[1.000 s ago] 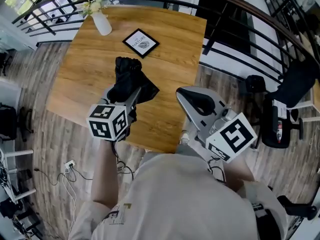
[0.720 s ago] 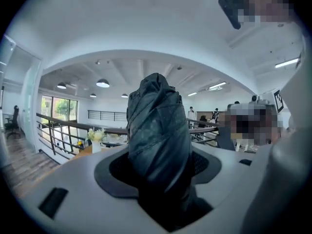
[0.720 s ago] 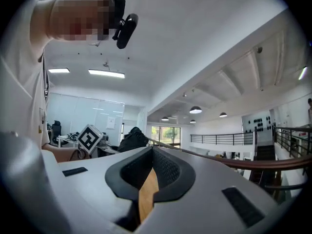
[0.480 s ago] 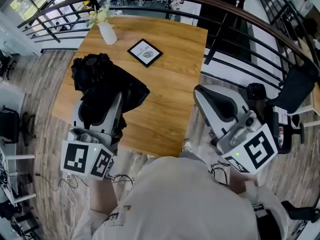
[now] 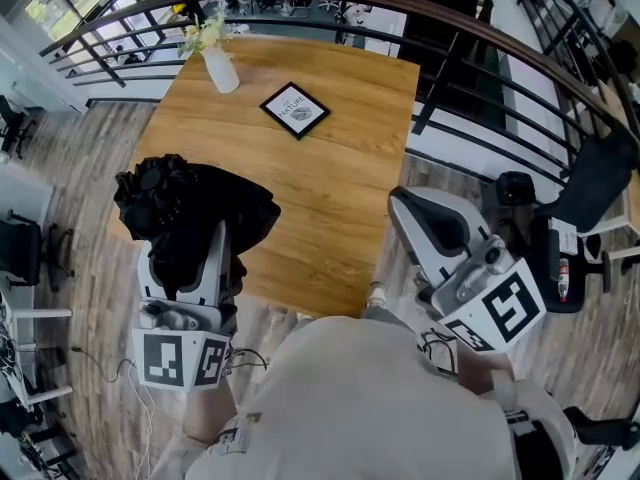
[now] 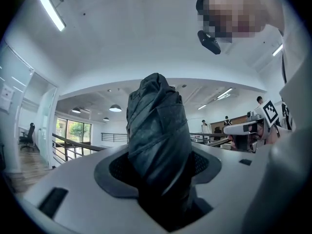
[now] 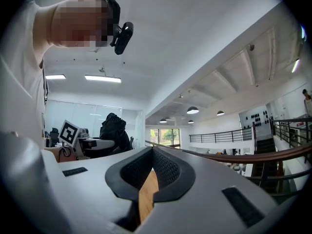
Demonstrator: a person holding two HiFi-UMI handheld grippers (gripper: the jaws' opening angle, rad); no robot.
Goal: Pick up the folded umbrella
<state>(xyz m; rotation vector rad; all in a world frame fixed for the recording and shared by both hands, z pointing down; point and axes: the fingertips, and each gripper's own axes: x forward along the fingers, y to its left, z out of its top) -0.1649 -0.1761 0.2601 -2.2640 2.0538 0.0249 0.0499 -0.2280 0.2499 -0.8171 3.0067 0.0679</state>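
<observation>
The folded umbrella (image 5: 190, 213) is a black, crumpled bundle held up off the wooden table (image 5: 330, 188), over its near left corner. My left gripper (image 5: 192, 246) is shut on it; in the left gripper view the umbrella (image 6: 158, 135) fills the space between the jaws of that gripper (image 6: 158, 167) and stands up past them. My right gripper (image 5: 405, 200) hovers past the table's near right edge, jaws together, holding nothing. In the right gripper view the right gripper (image 7: 152, 152) shows tips that meet, with the umbrella (image 7: 113, 130) far off at the left.
A white vase with flowers (image 5: 220, 68) and a small framed picture (image 5: 296, 109) stand at the table's far side. A dark railing (image 5: 480, 38) curves behind and to the right. A black chair (image 5: 590, 188) stands at the right. Cables (image 5: 120, 368) lie on the floor at the left.
My left gripper has lifted the umbrella off the table and drawn it left and toward the person. The right gripper has risen a little and shifted right.
</observation>
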